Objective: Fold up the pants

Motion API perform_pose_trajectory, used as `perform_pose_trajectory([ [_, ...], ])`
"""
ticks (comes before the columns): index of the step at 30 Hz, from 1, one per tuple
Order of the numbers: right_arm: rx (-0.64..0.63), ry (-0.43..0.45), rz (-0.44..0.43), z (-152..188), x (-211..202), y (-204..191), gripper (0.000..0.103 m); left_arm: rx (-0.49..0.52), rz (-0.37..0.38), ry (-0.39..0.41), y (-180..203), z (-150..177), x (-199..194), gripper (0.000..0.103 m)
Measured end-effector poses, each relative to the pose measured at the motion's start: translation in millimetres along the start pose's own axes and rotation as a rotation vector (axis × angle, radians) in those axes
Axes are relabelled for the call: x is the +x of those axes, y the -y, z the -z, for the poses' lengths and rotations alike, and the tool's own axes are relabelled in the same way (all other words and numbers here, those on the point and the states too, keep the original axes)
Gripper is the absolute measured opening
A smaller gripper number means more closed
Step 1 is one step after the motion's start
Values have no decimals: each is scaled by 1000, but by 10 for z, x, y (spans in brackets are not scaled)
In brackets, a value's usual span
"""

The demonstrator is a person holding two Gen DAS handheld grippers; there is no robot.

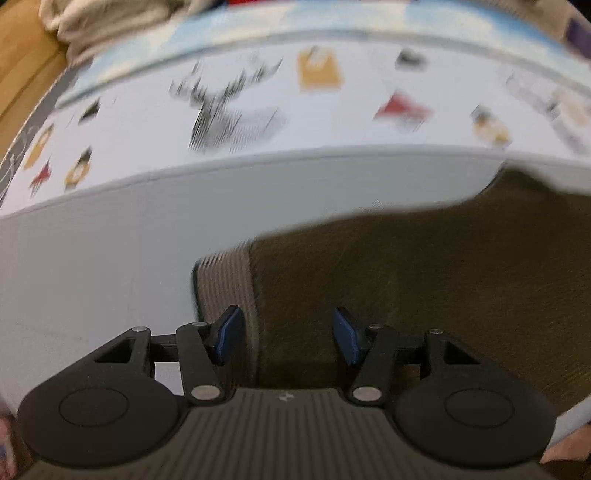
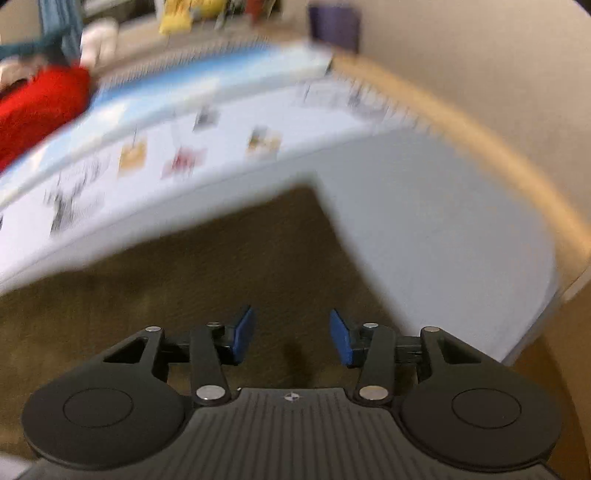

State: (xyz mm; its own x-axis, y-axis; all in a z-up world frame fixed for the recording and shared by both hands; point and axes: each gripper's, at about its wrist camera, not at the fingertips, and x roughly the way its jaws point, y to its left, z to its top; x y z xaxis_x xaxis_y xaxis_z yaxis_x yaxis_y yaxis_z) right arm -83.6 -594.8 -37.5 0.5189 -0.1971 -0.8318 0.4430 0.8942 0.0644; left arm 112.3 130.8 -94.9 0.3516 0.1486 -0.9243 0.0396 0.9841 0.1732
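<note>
Olive-brown pants (image 1: pixel 424 280) lie flat on a white sheet (image 1: pixel 92 258). Their ribbed, lighter band (image 1: pixel 225 280) runs along the left edge in the left wrist view. My left gripper (image 1: pixel 288 332) hangs just over that edge, open, its left blue pad (image 1: pixel 231 332) beside the ribbed band and bare fabric below the gap. In the right wrist view the pants (image 2: pixel 184 288) fill the lower left, with a square corner at the top. My right gripper (image 2: pixel 291 332) is open over the fabric near its right edge, with nothing pinched between the pads. Both views are motion-blurred.
The sheet carries printed pictures (image 1: pixel 229 107) and a pale blue strip (image 2: pixel 177 85) farther back. A beige cloth pile (image 1: pixel 103 26) lies at the far left corner. A red garment (image 2: pixel 40 107) and a purple object (image 2: pixel 332 26) sit beyond. A wooden edge (image 2: pixel 498 155) and a wall border the right.
</note>
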Motion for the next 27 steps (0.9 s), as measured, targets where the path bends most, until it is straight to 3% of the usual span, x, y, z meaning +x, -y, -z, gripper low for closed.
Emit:
perform_pose_trajectory([
  [3, -145, -145, 61, 183, 288, -110, 48, 0, -7, 0, 28, -38, 15, 61],
  [5, -185, -131, 63, 200, 306, -152, 49, 5, -14, 5, 40, -25, -6, 61],
  [9, -143, -131, 45, 168, 290, -80, 50, 4, -24, 11, 87, 2, -65, 61],
  [14, -104, -131, 87, 218, 234, 24, 50, -1, -23, 19, 110, -14, -71, 62],
  [17, -68, -127, 136, 226, 192, 149, 38, 6, -21, 38, 156, -31, -126, 62],
  [20, 32, -104, 142, 189, 118, 310, 27, 5, -9, 72, 196, -59, -217, 62],
  [21, 83, -83, 149, 183, 68, 379, 31, 9, -2, 88, 218, -67, -262, 62],
  [23, 158, -27, 260, 208, -70, 513, 48, 19, 15, 116, 271, -73, -338, 62],
  [24, 203, -4, 290, 213, -122, 586, 50, 25, 23, 128, 299, -76, -369, 62],
  [25, 287, 23, 280, 229, -192, 708, 50, 32, 29, 135, 320, -83, -384, 62],
  [27, 475, 49, 170, 303, -265, 942, 50, 48, 34, 144, 364, -95, -398, 62],
])
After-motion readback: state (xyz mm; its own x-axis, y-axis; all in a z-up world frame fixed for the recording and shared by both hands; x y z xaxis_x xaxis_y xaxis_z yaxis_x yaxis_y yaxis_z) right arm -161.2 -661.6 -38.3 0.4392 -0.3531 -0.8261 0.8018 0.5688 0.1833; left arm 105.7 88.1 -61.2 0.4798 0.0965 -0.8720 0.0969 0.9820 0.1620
